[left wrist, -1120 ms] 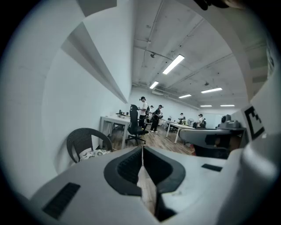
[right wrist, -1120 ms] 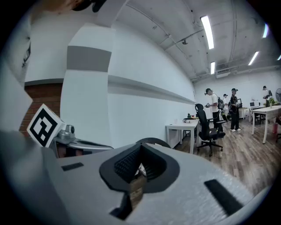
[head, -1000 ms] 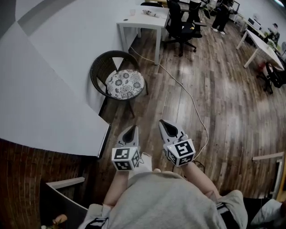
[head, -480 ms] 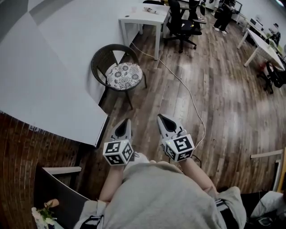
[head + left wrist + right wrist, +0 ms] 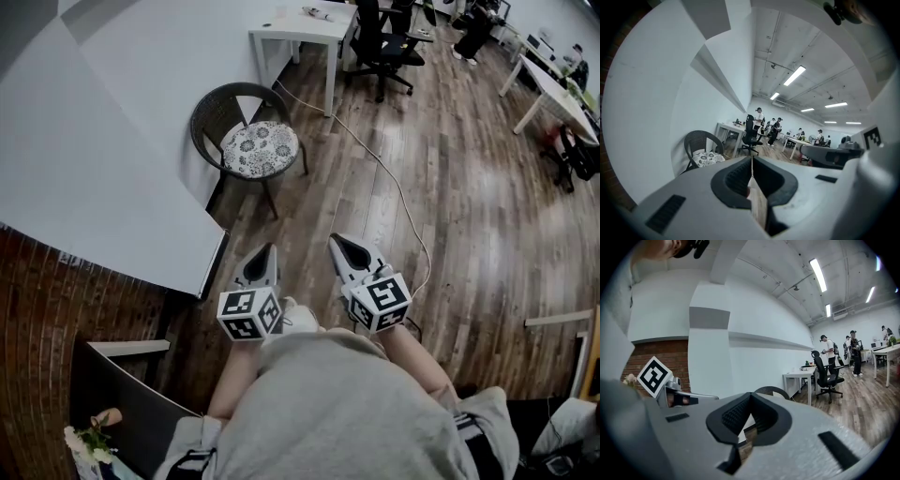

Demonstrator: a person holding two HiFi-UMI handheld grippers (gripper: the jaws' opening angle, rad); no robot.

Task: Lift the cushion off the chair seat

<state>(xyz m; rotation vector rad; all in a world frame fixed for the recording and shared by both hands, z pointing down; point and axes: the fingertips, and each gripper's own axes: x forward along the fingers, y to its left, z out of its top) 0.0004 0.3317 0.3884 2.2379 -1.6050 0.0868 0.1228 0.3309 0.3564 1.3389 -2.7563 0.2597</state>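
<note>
Cushion [image 5: 260, 148] flat on chair [image 5: 210, 114] seat; left claw [image 5: 265, 251] and right claw [image 5: 339, 241] both pinched closed, empty, well apart from chair.

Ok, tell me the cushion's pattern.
The cushion is white with dark floral print; head view shows it best.

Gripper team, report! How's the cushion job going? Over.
Left gripper, right gripper shut, empty. Cushion on chair seat, well ahead. Floor cable runs beside path.

Bright, even light from ceiling strips [image 5: 794, 75]; soft glare on the wood floor [image 5: 487, 178]; edges bend strongly.
</note>
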